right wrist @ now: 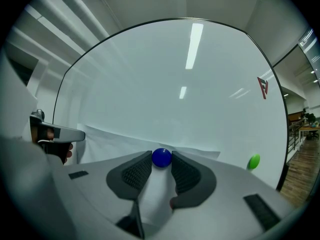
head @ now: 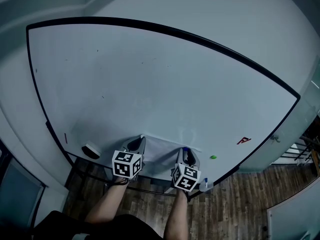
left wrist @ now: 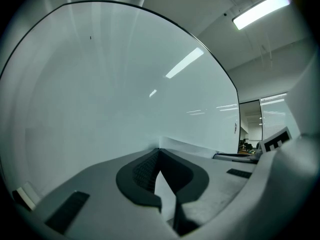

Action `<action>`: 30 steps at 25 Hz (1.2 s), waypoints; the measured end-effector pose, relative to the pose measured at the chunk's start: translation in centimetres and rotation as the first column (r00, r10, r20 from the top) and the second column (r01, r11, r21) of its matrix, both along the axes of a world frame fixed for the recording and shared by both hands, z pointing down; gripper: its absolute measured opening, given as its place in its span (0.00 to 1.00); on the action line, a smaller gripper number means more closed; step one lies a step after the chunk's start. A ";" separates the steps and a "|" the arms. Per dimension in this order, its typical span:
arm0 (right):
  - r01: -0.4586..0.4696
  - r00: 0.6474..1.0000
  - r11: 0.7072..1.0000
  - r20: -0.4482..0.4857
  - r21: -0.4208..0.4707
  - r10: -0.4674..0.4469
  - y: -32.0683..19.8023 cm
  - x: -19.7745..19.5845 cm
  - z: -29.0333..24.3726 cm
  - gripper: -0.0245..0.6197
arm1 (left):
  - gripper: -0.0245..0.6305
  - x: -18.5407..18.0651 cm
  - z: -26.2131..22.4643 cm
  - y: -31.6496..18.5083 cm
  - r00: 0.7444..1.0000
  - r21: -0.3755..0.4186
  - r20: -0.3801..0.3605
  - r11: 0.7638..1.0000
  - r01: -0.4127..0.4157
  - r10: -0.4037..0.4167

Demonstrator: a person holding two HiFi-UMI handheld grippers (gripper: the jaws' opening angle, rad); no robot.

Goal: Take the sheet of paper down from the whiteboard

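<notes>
A white sheet of paper (head: 161, 153) hangs low on the whiteboard (head: 150, 84). My left gripper (head: 136, 144) is at the sheet's upper left corner, and in the left gripper view its jaws (left wrist: 159, 153) are pressed together on the paper's edge (left wrist: 163, 189). My right gripper (head: 187, 157) is at the upper right corner. There its jaws (right wrist: 161, 160) close from both sides on a round blue magnet (right wrist: 161, 156) that pins the sheet (right wrist: 115, 144) to the board. In the head view the blue magnet (head: 185, 149) just shows above the right gripper.
A green magnet (head: 213, 157) and a red mark (head: 243, 140) sit on the board to the right of the sheet. An eraser (head: 91, 150) rests at the board's lower left, and a small bottle (head: 205, 185) stands on the ledge below. Wooden floor lies beneath.
</notes>
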State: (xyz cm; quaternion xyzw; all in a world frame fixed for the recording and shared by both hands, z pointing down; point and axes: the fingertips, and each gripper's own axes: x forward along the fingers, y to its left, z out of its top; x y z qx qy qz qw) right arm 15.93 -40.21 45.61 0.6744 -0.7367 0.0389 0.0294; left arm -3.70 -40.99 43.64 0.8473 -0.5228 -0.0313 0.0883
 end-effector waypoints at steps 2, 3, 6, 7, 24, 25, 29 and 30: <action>0.002 1.000 1.000 -0.001 -0.001 -0.002 0.1 0.0 0.0 0.24 | 0.07 0.0 0.0 0.0 1.000 -0.006 0.002 1.000 0.005 -0.005; 0.003 1.000 1.000 -0.001 -0.001 -0.003 0.2 0.0 0.0 0.24 | 0.07 0.0 0.1 0.1 1.000 -0.010 0.002 1.000 0.007 -0.007; 0.004 1.000 1.000 0.001 0.000 -0.004 0.1 0.0 0.0 0.24 | 0.07 -0.1 0.1 0.1 1.000 -0.022 -0.012 1.000 0.009 -0.009; 0.004 1.000 1.000 0.001 -0.001 -0.004 0.1 0.0 -0.1 0.24 | 0.07 -0.1 0.1 0.1 1.000 -0.024 -0.017 1.000 0.008 -0.008; 0.029 1.000 1.000 0.010 0.010 -0.029 0.1 -0.5 -0.1 0.24 | 0.07 -2.1 0.7 0.2 0.997 -0.048 -0.032 0.997 0.068 -0.069; 0.031 0.999 0.999 0.009 0.010 -0.032 0.1 -0.6 -0.1 0.24 | 0.07 -2.3 0.8 0.2 0.997 -0.050 -0.034 0.996 0.073 -0.075; 0.041 0.999 0.999 0.006 0.008 -0.041 0.2 -1.0 0.0 0.24 | 0.07 -2.9 1.0 0.3 0.995 -0.056 -0.037 0.995 0.086 -0.088; 0.041 0.999 0.999 0.007 0.011 -0.042 0.2 -1.1 -0.1 0.24 | 0.07 -3.0 1.0 0.3 0.995 -0.056 -0.038 0.995 0.088 -0.090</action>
